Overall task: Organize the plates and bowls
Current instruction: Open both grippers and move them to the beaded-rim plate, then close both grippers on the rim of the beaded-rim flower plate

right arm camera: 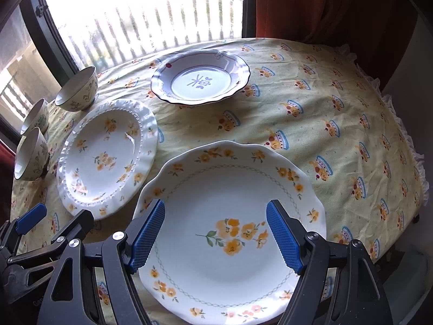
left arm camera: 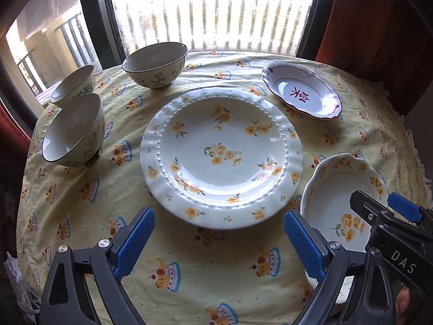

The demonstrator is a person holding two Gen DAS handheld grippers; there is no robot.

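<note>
Tongs first: the left gripper (left arm camera: pixel 219 239) hangs with jaws spread wide and empty over the yellow tablecloth (left arm camera: pixel 189 279), just short of the beaded floral plate (left arm camera: pixel 220 159). The right gripper (right arm camera: pixel 216 234) is likewise released, grasping nothing, poised above the scalloped floral plate (right arm camera: pixel 230 233) at the near edge. Farther back lies the white dish with a red mark (left arm camera: pixel 301 92). Three small bowls (left arm camera: pixel 74 130) cluster at the left edge by the window (left arm camera: pixel 216 10); the nearest one tilts
</note>
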